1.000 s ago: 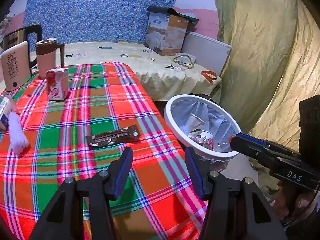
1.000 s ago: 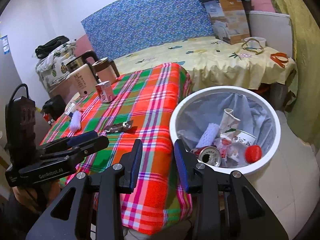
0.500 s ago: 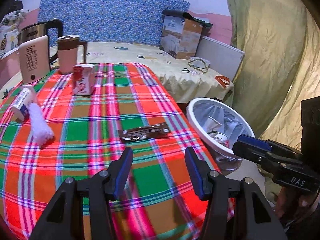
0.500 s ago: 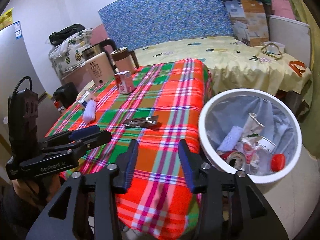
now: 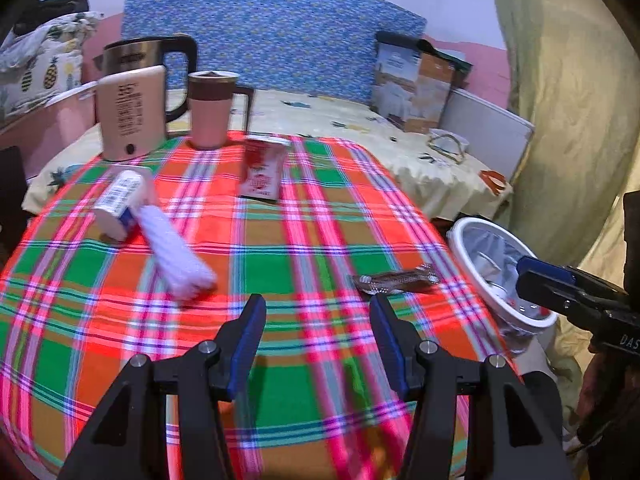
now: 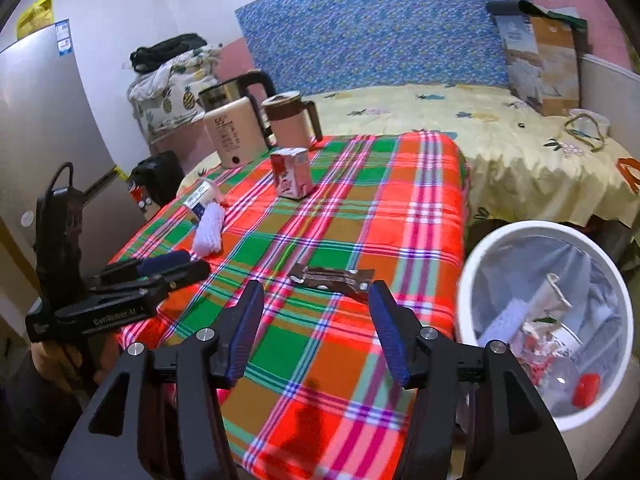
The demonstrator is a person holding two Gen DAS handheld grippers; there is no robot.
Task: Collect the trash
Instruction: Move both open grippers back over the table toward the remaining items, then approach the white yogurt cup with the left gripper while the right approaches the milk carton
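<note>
While the right gripper (image 6: pixel 316 300) has just been opening, unloaded, a brown wrapper (image 6: pixel 331 277) is seen just ahead; the left gripper (image 5: pixel 318 312) is held released.

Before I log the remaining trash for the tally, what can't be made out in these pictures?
- White bin: left wrist view, contents hidden by the right claw.
- Brown wrapper: both views, print too small.
- Small white bottle: left wrist view, label blurred.
- Bin litter: right wrist view, jumbled, items overlap.

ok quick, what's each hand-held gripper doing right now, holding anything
Left hand-held gripper: open, holding nothing.
Right hand-held gripper: open, jaws have just been opening, nothing between them.
</note>
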